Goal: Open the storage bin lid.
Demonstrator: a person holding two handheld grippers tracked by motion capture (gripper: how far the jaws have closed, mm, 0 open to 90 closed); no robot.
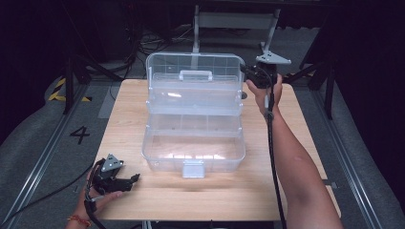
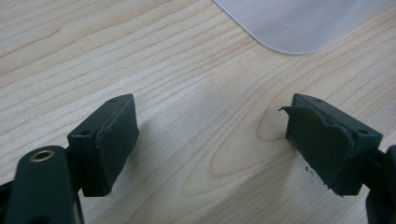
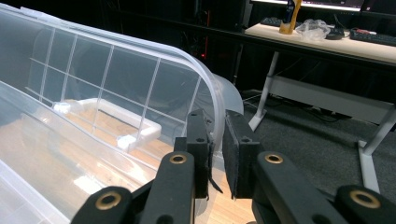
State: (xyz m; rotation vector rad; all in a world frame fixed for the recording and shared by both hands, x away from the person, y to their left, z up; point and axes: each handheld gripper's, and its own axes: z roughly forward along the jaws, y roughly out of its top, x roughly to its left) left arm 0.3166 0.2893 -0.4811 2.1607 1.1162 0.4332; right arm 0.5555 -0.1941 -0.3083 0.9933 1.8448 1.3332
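Note:
A clear plastic storage box (image 1: 193, 152) stands open in the middle of the wooden table (image 1: 296, 129), its lid (image 1: 193, 64) raised at the back and a tray level with a handle below it. My right gripper (image 1: 244, 70) is at the lid's right edge, shut on that rim (image 3: 215, 116), which passes between the two black pads. My left gripper (image 1: 135, 178) rests low over the table's front left corner, jaws wide apart with bare wood between its pads (image 2: 116, 135). A rounded corner of the box (image 2: 299, 23) lies beyond them.
A white latch (image 1: 193, 168) hangs at the box's front wall. Past the table's far edge are dark floor, cables and a metal stand (image 1: 234, 21). A desk (image 3: 327, 39) with a bottle and clutter stands behind.

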